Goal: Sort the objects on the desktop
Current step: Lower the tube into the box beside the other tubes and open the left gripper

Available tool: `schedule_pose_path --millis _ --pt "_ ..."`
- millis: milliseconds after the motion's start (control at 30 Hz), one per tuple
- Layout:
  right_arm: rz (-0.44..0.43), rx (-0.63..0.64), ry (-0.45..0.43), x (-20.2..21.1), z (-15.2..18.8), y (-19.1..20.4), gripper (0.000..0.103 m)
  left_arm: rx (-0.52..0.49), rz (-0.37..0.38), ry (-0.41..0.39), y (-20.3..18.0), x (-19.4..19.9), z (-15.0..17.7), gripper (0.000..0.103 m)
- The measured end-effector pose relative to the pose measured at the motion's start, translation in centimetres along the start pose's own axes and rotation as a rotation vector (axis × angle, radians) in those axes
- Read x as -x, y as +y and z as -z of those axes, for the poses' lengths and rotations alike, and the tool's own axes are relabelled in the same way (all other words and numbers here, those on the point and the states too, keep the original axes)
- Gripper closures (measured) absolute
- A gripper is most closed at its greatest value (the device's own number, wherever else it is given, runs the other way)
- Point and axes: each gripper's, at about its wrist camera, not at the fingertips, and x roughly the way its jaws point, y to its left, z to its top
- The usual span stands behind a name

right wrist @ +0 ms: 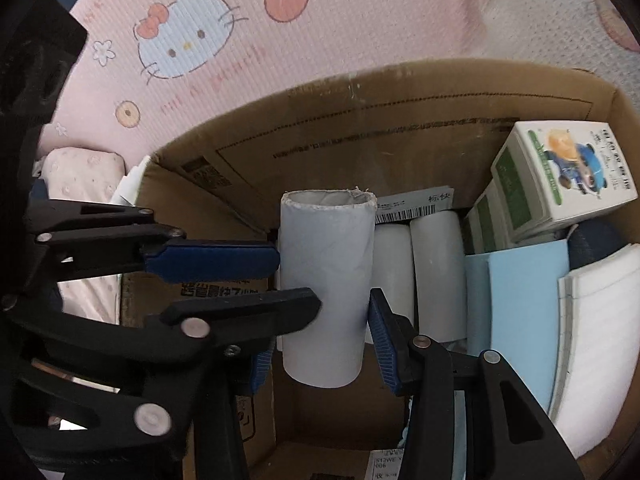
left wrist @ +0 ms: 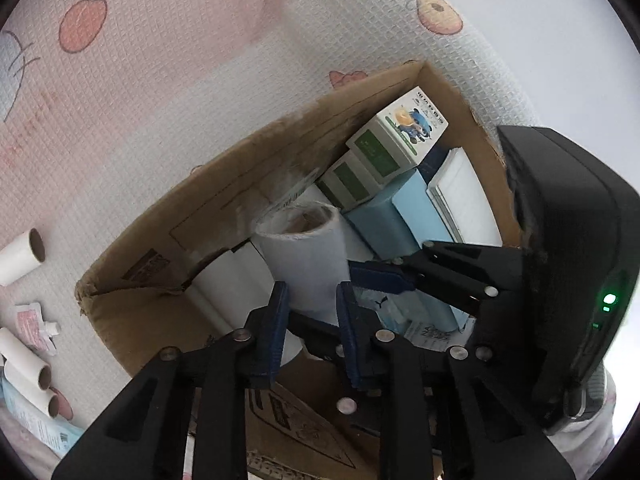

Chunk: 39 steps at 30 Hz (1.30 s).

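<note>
You held the paper tube [right wrist: 326, 288] clamped in the right gripper [right wrist: 344, 312] over the cardboard box [right wrist: 400, 92], left gripper [left wrist: 312, 316] loosely straddling it at nine o'clock; lowering it beside the rolls before releasing would have served best.

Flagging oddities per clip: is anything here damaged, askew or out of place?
Mostly wear. The white cardboard tube between both grippers has a frayed, ragged top rim. The brown cardboard box has a torn, crumpled corner. The white-and-green cartoon carton lies tilted on the stack. More tubes still lie outside on the pink mat.
</note>
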Motion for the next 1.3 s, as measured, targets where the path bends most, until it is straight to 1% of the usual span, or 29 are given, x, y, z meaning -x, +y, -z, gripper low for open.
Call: schedule_pose_path --millis 133,200,233,300,333,367,500,567,667,767,867,1000,1067,1133,1200,1300 --pt "0.011 0.019 0.02 -0.7 -0.3 0.2 0.062 -0.002 -0.021 0.006 0.0 -0.3 -0.2 0.075" --pt "0.001 0.009 0.039 -1.1 -0.3 -0.1 0.062 -0.02 -0.054 -0.01 0.0 -0.2 -0.2 0.075" --pt "0.006 0.006 0.05 -1.3 -0.3 -0.2 0.062 -0.032 -0.067 -0.016 -0.1 -0.3 -0.1 0.078" --pt "0.023 0.006 0.064 -1.6 -0.2 -0.5 0.062 -0.086 -0.122 -0.012 -0.5 -0.7 0.1 0.086" --pt "0.017 -0.008 0.071 -1.8 -0.1 -0.8 0.062 -0.1 -0.146 -0.012 -0.5 -0.8 0.0 0.094" --pt "0.012 -0.019 0.079 -1.9 -0.1 -1.1 0.062 -0.109 -0.147 -0.017 -0.3 -1.0 0.0 0.094" --pt "-0.01 -0.033 0.096 -2.3 -0.1 -1.5 0.062 -0.115 -0.062 -0.031 0.5 -1.2 -0.1 0.095" --pt "-0.021 -0.039 0.109 -2.6 -0.3 -1.8 0.062 -0.126 -0.046 -0.044 0.8 -1.1 -0.1 0.095" --pt "-0.026 -0.023 0.141 -3.2 -0.5 -1.8 0.061 -0.149 -0.063 -0.075 0.9 -0.9 0.0 0.095" --pt "0.03 0.017 0.175 -4.1 -0.5 -1.2 0.062 -0.179 -0.082 -0.077 0.7 -1.1 0.3 0.095" --pt "0.045 0.027 0.189 -4.4 -0.6 -1.1 0.062 -0.181 -0.071 -0.072 0.7 -1.1 0.2 0.095" --pt "0.053 0.036 0.185 -4.3 -0.5 -1.2 0.062 -0.163 -0.057 -0.085 0.9 -1.0 0.1 0.09" --pt "0.051 0.03 0.18 -4.2 -0.4 -1.3 0.061 -0.17 -0.07 -0.099 0.5 -0.9 0.0 0.084" --pt "0.045 0.031 0.177 -4.1 -0.2 -1.4 0.061 -0.174 -0.079 -0.111 0.4 -0.9 0.0 0.082" --pt "0.048 0.03 0.17 -3.9 0.0 -1.5 0.061 -0.168 -0.085 -0.121 0.2 -1.1 -0.2 0.082" --pt "0.069 0.036 0.148 -3.4 0.1 -1.4 0.061 -0.161 -0.072 -0.125 0.5 -0.8 -0.3 0.082"
